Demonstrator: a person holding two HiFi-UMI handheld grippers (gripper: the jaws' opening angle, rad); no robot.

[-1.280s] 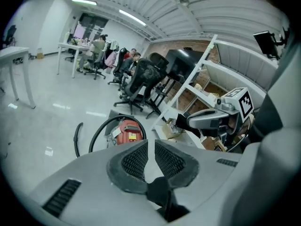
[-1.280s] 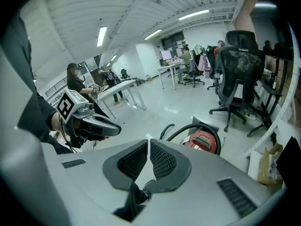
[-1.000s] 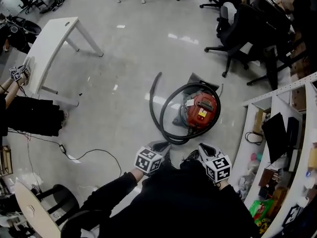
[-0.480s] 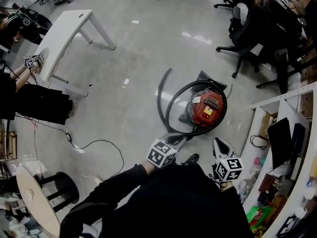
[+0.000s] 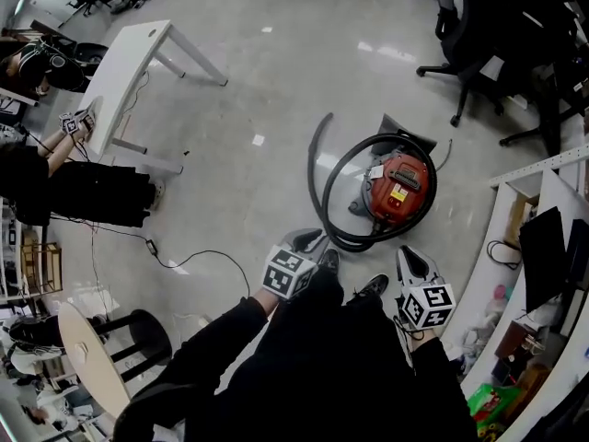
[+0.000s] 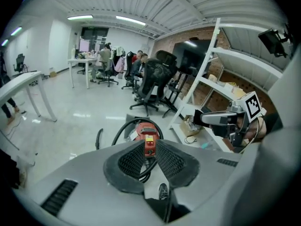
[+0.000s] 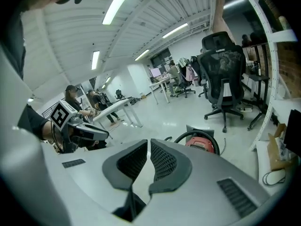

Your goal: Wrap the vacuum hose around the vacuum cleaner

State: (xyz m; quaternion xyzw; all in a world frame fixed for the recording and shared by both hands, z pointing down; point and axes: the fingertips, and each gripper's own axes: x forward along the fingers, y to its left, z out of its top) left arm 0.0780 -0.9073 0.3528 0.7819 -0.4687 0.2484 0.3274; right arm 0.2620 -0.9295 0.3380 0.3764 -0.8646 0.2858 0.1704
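The red vacuum cleaner (image 5: 398,189) stands on the floor ahead of me. Its black hose (image 5: 342,238) runs in a loop around the body, and a free end (image 5: 317,145) curves away on the left. My left gripper (image 5: 308,240) hangs just short of the loop's near side, shut and empty. My right gripper (image 5: 411,258) is lower right of the vacuum, also shut and empty. The left gripper view has the vacuum (image 6: 148,128) and hose (image 6: 123,126) just past the left gripper's (image 6: 149,147) tips. In the right gripper view the vacuum (image 7: 201,142) lies beyond the right gripper (image 7: 148,147).
A white table (image 5: 120,72) stands far left with a person (image 5: 55,182) beside it. Office chairs (image 5: 479,26) are at the back right and white shelving (image 5: 552,238) lines the right side. A thin cable (image 5: 184,261) trails on the floor at left.
The head view has swung, so the vacuum sits further right. The left gripper has edged forward toward the hose loop. The right gripper has drifted right. Both stay shut and empty.
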